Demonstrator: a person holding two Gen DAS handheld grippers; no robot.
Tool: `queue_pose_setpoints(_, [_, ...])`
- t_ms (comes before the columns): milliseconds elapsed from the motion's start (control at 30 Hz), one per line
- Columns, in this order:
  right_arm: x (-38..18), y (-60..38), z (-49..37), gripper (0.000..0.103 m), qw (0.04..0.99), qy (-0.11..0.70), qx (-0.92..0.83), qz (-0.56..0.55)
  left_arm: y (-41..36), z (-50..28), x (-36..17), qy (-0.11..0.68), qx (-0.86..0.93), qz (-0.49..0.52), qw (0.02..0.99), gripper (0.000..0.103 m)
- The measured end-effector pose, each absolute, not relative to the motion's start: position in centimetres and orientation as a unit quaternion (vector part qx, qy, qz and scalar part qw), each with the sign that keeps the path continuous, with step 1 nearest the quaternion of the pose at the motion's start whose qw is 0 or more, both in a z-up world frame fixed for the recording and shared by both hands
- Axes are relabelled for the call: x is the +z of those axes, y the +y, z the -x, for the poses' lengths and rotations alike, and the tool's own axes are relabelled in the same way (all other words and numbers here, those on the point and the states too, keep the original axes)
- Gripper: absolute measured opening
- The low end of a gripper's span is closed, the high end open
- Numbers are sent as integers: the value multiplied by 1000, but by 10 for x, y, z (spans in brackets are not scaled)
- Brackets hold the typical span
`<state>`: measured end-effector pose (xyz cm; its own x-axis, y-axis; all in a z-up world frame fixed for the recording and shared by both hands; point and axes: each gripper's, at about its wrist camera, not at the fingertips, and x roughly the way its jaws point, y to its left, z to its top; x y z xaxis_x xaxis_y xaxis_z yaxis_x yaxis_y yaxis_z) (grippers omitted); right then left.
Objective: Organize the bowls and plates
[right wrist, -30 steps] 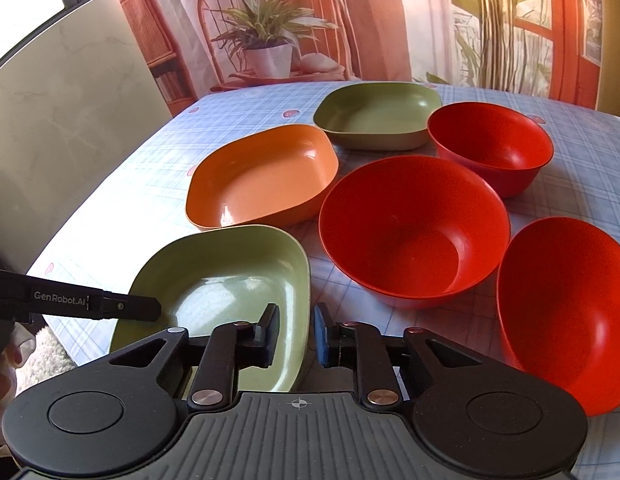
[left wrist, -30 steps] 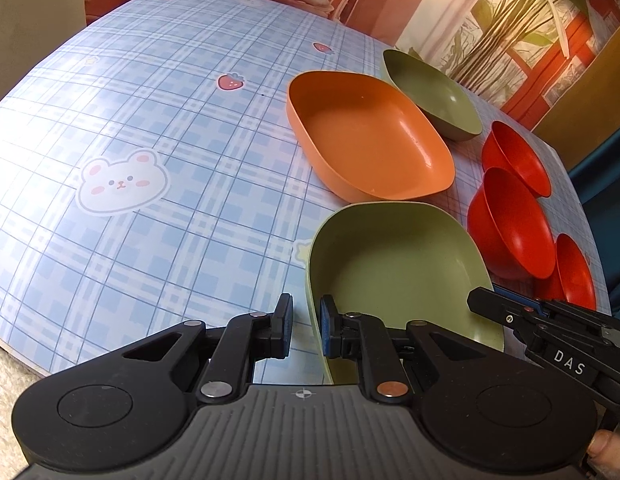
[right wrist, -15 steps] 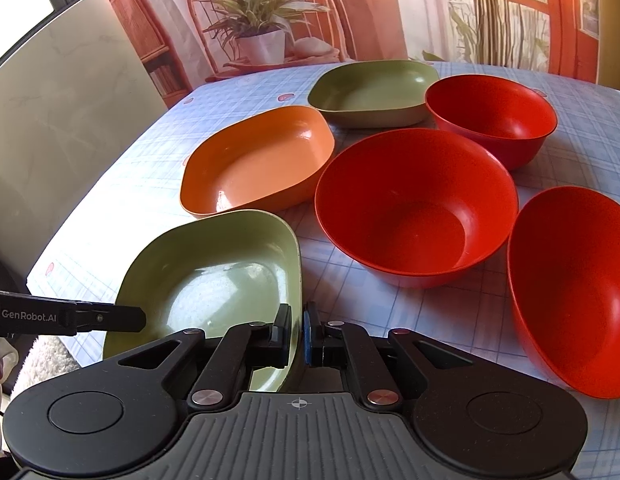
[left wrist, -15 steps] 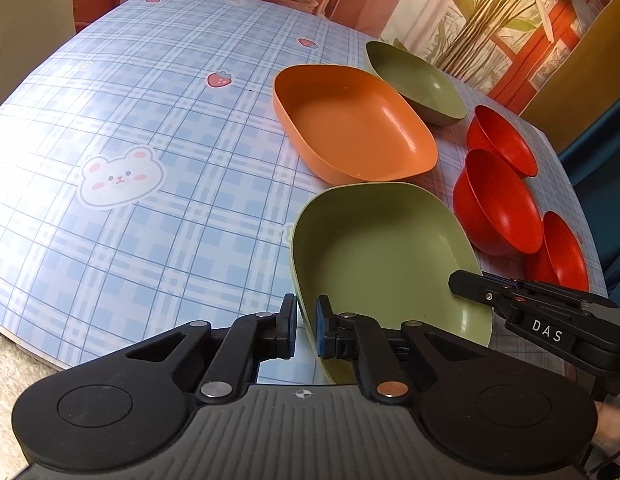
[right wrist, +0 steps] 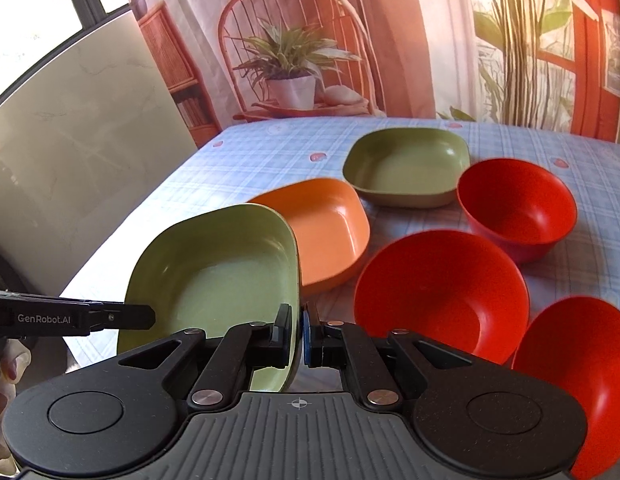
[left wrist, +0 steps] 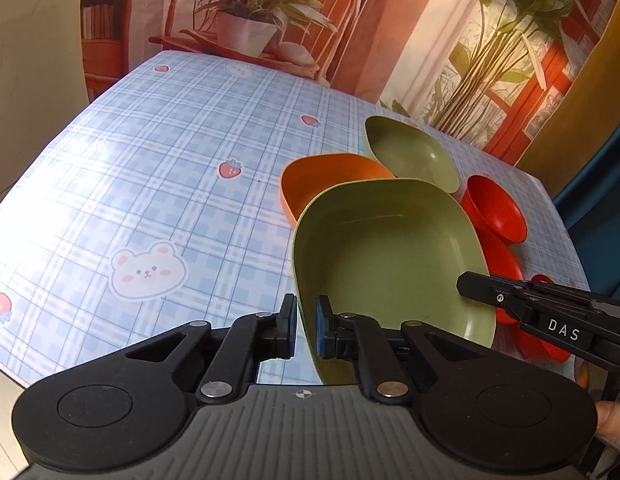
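- Left gripper (left wrist: 306,330): jaws pinched tight on the left rim of the near green plate (left wrist: 389,264); one pad outside the wall, one inside.
- Right gripper (right wrist: 297,336): also clamped on that same green plate (right wrist: 218,276), on its right rim; pads squeeze the wall from both sides.
- Near green plate: held by both grippers, off the table, tilted, far edge overlapping the orange plate (right wrist: 329,232) in both views.
- Orange plate sits on the checked tablecloth (left wrist: 150,184), just behind the held plate.
- Second green plate (right wrist: 407,166) on the cloth beyond the orange one, near the far edge.
- Three red bowls (right wrist: 441,296) on the cloth to the right: one near (right wrist: 581,376), one middle, one far (right wrist: 517,208); none touched by either gripper.
- Each gripper's tip shows in the other's view, at the plate's opposite side.
- A person's fingers (right wrist: 6,372) are partly visible at the left edge of the right wrist view.
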<state>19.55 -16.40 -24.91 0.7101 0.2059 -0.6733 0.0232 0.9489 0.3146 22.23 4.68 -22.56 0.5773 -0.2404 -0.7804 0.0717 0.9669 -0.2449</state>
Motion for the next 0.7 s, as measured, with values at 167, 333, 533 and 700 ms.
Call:
queue_pose_setpoints(167, [-222, -175, -226, 6, 924, 352, 55, -141, 40, -248, -211, 424, -88, 95, 896, 11])
queue_pose_setpoints(333, [-209, -181, -265, 6, 929, 351, 49, -108, 31, -276, -211, 414, -84, 93, 902, 11])
queue_pose_setpoints(533, [-224, -188, -304, 6, 919, 379, 38, -99, 23, -301, -224, 432, -79, 81, 895, 11])
queue_pose_setpoints(700, [-245, -185, -319, 6, 911, 403, 31, -83, 27, -309, -239, 453, -80, 81, 884, 11])
